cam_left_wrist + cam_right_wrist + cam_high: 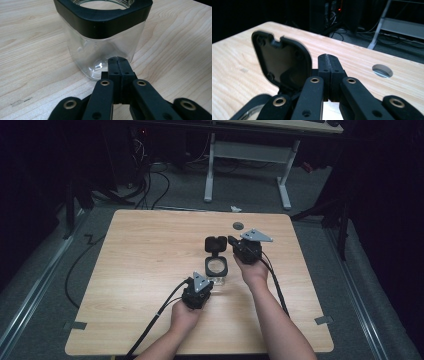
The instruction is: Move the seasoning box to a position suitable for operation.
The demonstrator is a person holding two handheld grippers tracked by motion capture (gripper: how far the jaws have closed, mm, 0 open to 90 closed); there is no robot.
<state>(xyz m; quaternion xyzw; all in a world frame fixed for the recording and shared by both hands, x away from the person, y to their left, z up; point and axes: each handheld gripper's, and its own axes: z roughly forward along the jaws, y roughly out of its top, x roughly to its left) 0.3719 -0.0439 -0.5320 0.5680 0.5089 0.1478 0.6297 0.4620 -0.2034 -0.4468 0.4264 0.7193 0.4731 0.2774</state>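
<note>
A clear square glass jar [216, 268] with a black collar [105, 18] stands at the table's middle. Its hinged black lid [216, 243] is swung up and open. My left gripper [211, 281] sits just in front of the jar. In the left gripper view its jaws [118, 59] are shut with nothing between them, tips against the jar's lower glass wall [100, 52]. My right gripper [233, 241] is beside the raised lid, on its right. Its jaws [329, 57] are shut and empty, and the lid's inner face [282, 63] stands just left of them.
The light wooden table [145, 270] has a round cable hole [238, 225], also seen as the hole [382, 70] in the right gripper view. Black cables trail from both grippers toward the near edge. A white desk frame [247, 155] stands on the floor beyond.
</note>
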